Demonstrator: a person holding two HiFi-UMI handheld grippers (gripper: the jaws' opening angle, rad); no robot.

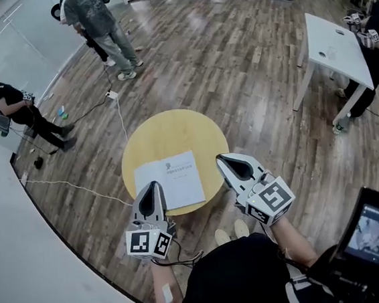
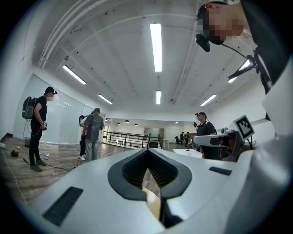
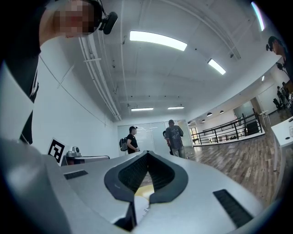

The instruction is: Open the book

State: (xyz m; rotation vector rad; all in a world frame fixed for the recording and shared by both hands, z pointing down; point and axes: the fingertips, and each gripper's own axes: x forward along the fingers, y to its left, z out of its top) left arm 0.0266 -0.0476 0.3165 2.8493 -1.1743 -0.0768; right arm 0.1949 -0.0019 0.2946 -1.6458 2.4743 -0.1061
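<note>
— Both grippers hang just before the person's body. How do their jaws stand?

— Left gripper (image 1: 154,185) and right gripper (image 1: 224,159) have their jaws pressed together at the tips, and nothing is between them.

— And the book (image 1: 171,180)?

— It lies shut and flat on the round table (image 1: 174,129), touching the near edge, a little to the left.

— Which gripper is nearer?

— I judge the left one. Its tip is over the book's near left corner. The right tip is just beside the book's right edge, over the near right rim.

— Its long axis?

— Roughly left to right, slightly turned. I cannot tell where the spine is.
</note>
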